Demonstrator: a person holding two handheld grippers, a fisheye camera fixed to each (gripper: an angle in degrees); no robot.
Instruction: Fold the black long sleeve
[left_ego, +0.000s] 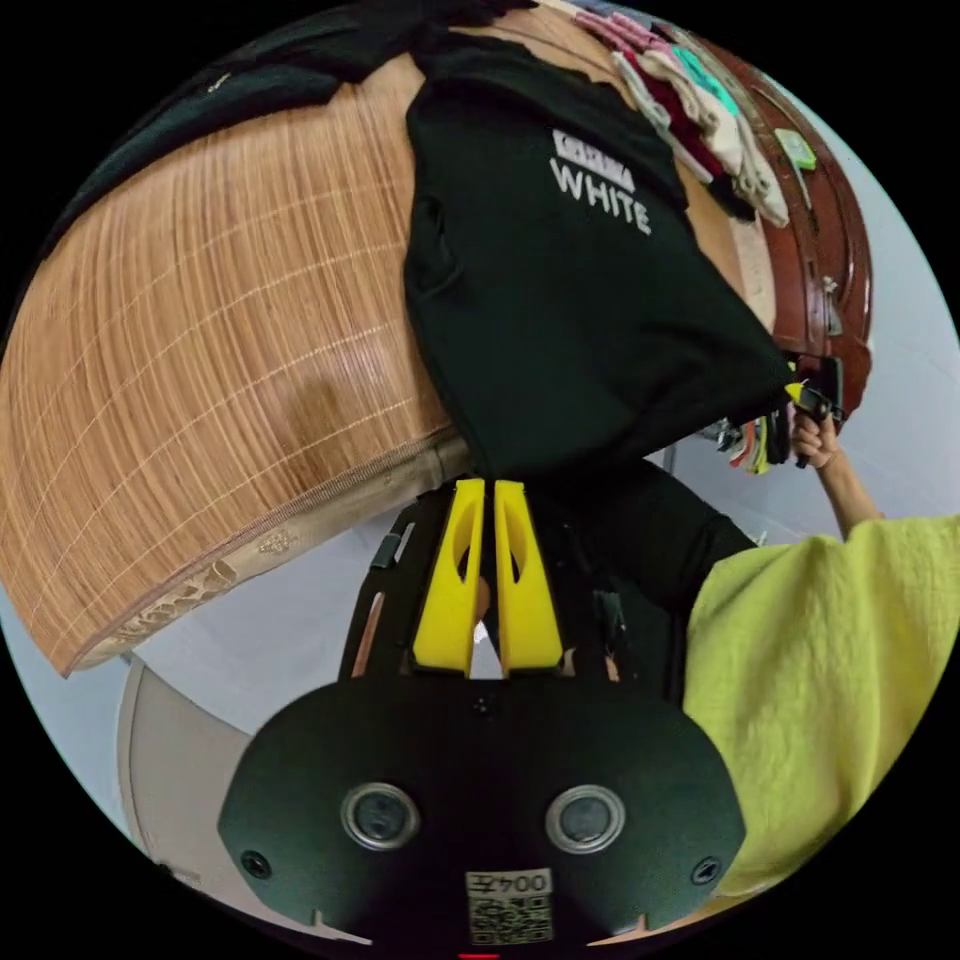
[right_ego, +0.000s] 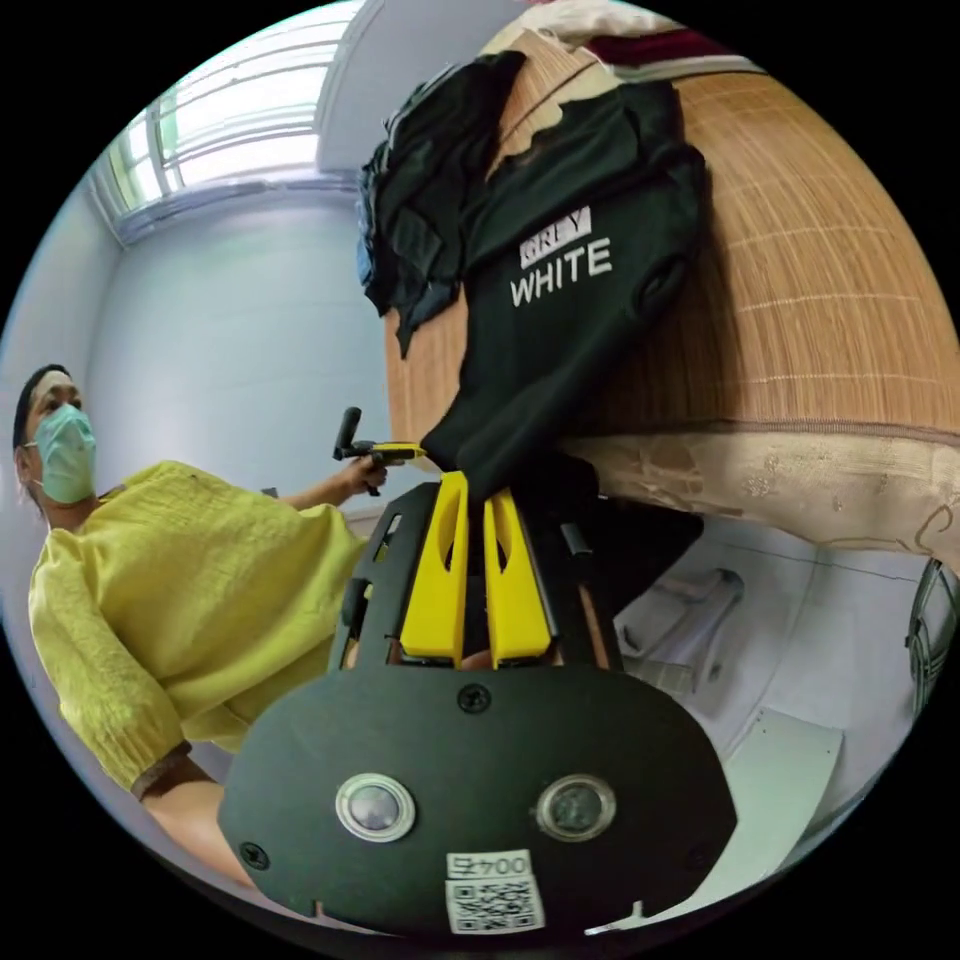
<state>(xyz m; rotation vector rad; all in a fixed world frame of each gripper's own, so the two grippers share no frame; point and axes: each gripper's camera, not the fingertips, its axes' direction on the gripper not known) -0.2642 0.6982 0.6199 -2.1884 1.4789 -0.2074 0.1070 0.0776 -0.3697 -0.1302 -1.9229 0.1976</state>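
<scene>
In the left gripper view, the left gripper (left_ego: 487, 490) has its yellow jaws drawn almost together, and the black cloth of the black long sleeve (left_ego: 560, 300) runs straight into their tips, so they look clamped on a bottom corner of the garment. In the right gripper view, the right gripper (right_ego: 478, 495) stands the same way, jaws nearly closed with the hem of the black long sleeve (right_ego: 570, 300) pinched between the tips. The garment stretches from both grippers up onto the bamboo mat (left_ego: 200, 330) of the bed, its long axis running away from the jaws toward the collar, printed front facing up, the lower edge pulled taut off the bed's edge between the two grippers. A second dark garment (right_ego: 420, 200) lies bunched beyond it on the mat (right_ego: 830, 270). Folded clothes (left_ego: 700, 100) sit stacked at the far side near a wooden headboard (left_ego: 820, 230). The person's hand (left_ego: 815, 440) grips the right gripper's handle with the arm extended, a yellow sleeve (left_ego: 830, 680) close by; the other hand (right_ego: 360, 470) holds the left gripper (right_ego: 405, 452) likewise outstretched.
</scene>
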